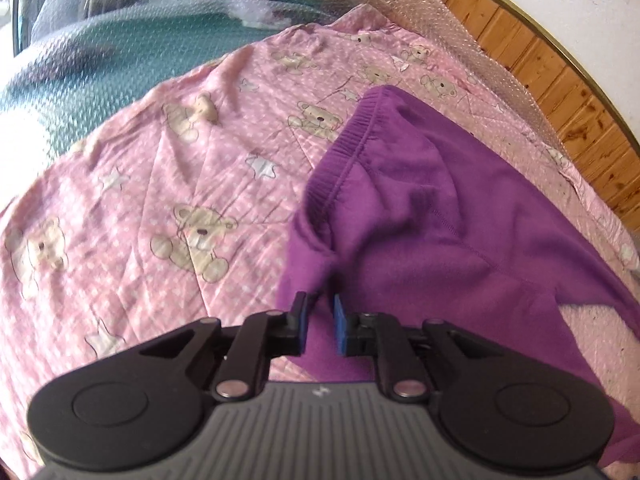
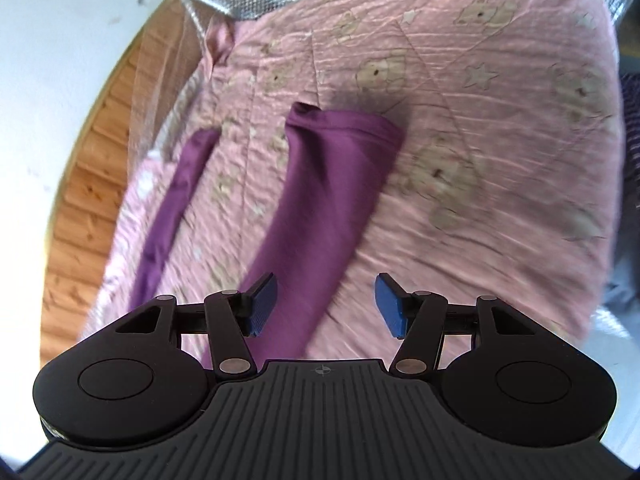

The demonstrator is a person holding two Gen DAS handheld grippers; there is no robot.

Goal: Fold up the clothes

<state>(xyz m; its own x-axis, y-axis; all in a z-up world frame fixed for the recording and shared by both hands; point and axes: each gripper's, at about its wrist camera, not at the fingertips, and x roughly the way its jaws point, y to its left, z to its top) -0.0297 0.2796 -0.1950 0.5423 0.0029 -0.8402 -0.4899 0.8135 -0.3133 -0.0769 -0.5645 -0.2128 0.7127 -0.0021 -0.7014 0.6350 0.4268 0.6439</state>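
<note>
The purple trousers (image 1: 440, 216) lie spread on the pink bear-print quilt (image 1: 160, 200), toward the bed's wall-side edge, with the elastic waistband (image 1: 344, 152) toward the middle of the bed and the two legs (image 2: 320, 200) running apart from each other, a strip of quilt showing between them.

The left gripper (image 1: 318, 328) hangs over the hip edge of the trousers with a narrow gap between its blue pads. Purple cloth shows in that gap, but whether the pads press on it I cannot tell. The right gripper (image 2: 324, 304) is released, its jaws standing wide above the nearer leg, nothing between them.

Risks, as I judge them: if the left pads no longer pinch the cloth, the lifted fold at the hip may slump and leave a crease. The right view is blurred by motion, so a hasty grab could catch the quilt along with the leg and drag both. The legs lie splayed, so folding one over the other without first lining them up would give a skewed stack.

The quilt is soft and wrinkled, so cloth will not slide cleanly on it. Bubble wrap (image 1: 460, 32) lines the far edge of the bed against the wood panelling (image 1: 560, 92) and a white wall (image 1: 580, 8); a teal cover (image 1: 120, 60) lies under more wrap beyond the quilt.
</note>
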